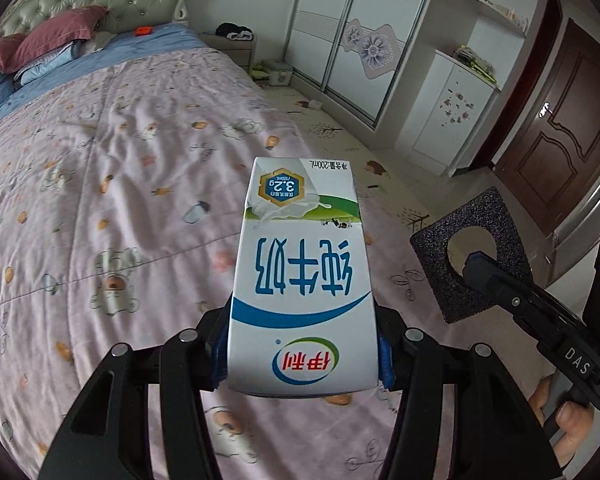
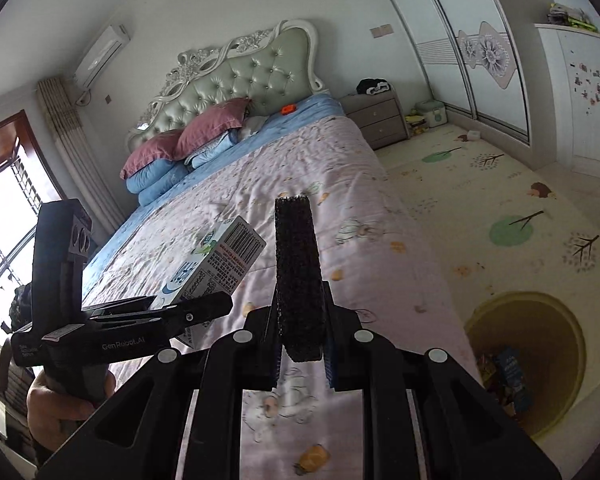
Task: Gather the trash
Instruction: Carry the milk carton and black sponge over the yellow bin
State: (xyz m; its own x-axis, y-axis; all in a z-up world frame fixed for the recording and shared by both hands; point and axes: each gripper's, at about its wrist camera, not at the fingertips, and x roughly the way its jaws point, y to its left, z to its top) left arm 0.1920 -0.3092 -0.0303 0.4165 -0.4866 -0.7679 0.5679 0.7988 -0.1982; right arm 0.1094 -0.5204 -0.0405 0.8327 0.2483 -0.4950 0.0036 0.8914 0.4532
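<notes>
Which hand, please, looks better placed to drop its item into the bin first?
Probably the right. Its tongs hold the black foam piece, and the yellow bin sits on the floor on that side. The left tongs, holding the milk carton, are farther over the bed.

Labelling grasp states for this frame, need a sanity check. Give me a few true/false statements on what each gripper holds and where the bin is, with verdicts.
1. The left gripper is clamped on a milk carton. True.
2. The right gripper is empty. False: its fingers grip a black foam piece.
3. The foam piece has a round hole through it. True, seen from the left wrist.
4. The trash bin sits on the bed. False: it stands on the floor mat beside the bed.
5. The bin is empty. False: some packaging already lies inside.
</notes>
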